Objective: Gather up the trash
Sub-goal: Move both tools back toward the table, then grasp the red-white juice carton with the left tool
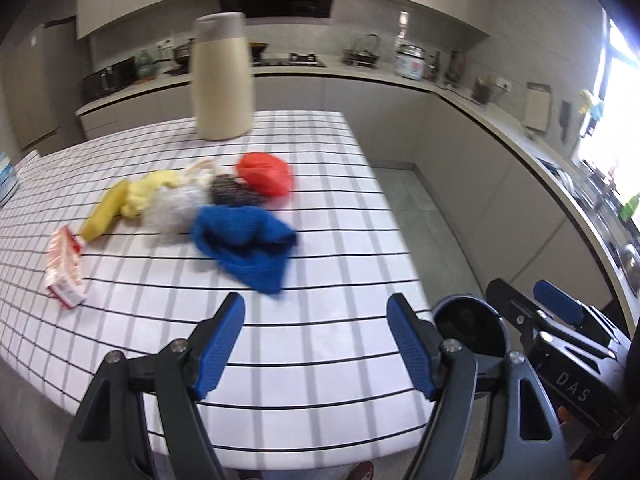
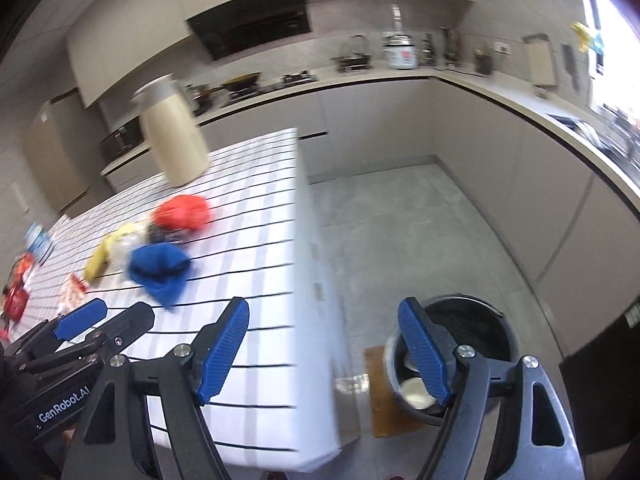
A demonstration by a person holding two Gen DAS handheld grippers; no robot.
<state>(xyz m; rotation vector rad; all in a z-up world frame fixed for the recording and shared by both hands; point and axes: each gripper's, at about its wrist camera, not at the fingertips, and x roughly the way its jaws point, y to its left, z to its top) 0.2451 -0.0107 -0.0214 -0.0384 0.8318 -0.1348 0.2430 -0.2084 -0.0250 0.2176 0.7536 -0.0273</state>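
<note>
A pile of trash lies on the grid-patterned table (image 1: 332, 216): a crumpled blue cloth (image 1: 244, 244) (image 2: 160, 268), a red plastic bag (image 1: 264, 174) (image 2: 182, 212), a yellow wrapper (image 1: 120, 204), clear plastic (image 1: 172, 208), a dark wad (image 1: 232, 192) and a red-white packet (image 1: 64, 268). My left gripper (image 1: 316, 308) hangs open and empty above the near part of the table, short of the blue cloth. My right gripper (image 2: 324, 312) is open and empty over the table's right edge. A black bin (image 2: 492, 306) (image 1: 472, 298) stands on the floor beyond it, with pale scraps inside.
A tall cream jug (image 1: 222, 80) stands at the table's far side. Red packets (image 2: 16, 296) and a blue-white box (image 2: 38, 240) lie at the table's left end. A wooden board (image 2: 380, 400) lies by the bin. Grey floor and kitchen counters wrap around the right.
</note>
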